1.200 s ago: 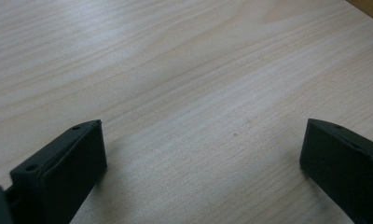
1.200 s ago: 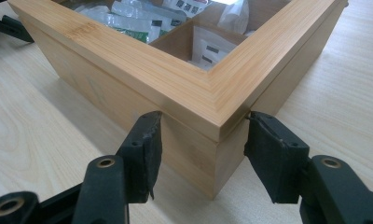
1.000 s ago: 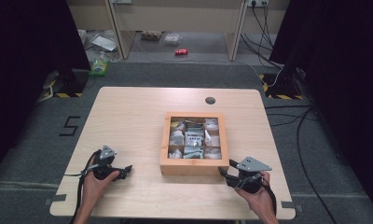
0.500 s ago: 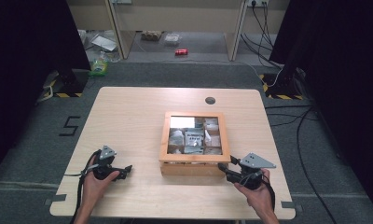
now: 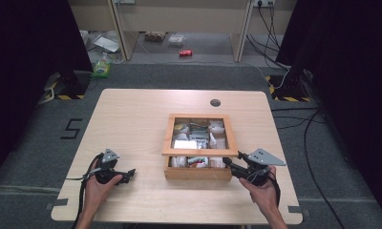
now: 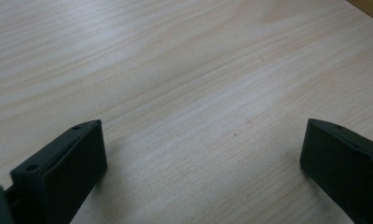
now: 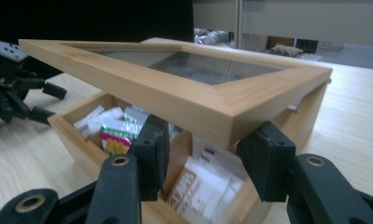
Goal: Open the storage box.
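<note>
Two grippers are at work at the near edge of the pale wooden table (image 5: 132, 119), one in each of the person's hands. On the right, the right gripper (image 5: 228, 165) has its black jaws around the front corner of the lid (image 5: 199, 152) of a wooden tea box (image 5: 198, 173), a frame of light wood with a glass pane in the middle. In the right gripper view the two pads (image 7: 154, 144) sit either side of that lid corner (image 7: 222, 116), pressed to the wood, so the gripper has hold of it at roughly half its reach, and the jaws have just been closing a little further on it. The lid is tilted up at the front, its near edge raised clear of the box walls, while its far edge stays down at the back of the box (hinged there, by the look of it, though I cannot see the hinge). Beneath the lifted edge the front compartments show, packed with tea sachets (image 7: 111, 135), white ones and one with a red and yellow print.

The box itself stands right of the table's centre, close to the near edge, just beside the right hand (image 5: 264, 191).

Over on the left, the left gripper (image 5: 127, 175) rests low over bare tabletop, well apart from the box. Its own view shows the jaws spread wide with nothing between them but wood grain (image 6: 198, 93). A small dark round disc (image 5: 215, 102) lies near the far edge of the table.
</note>
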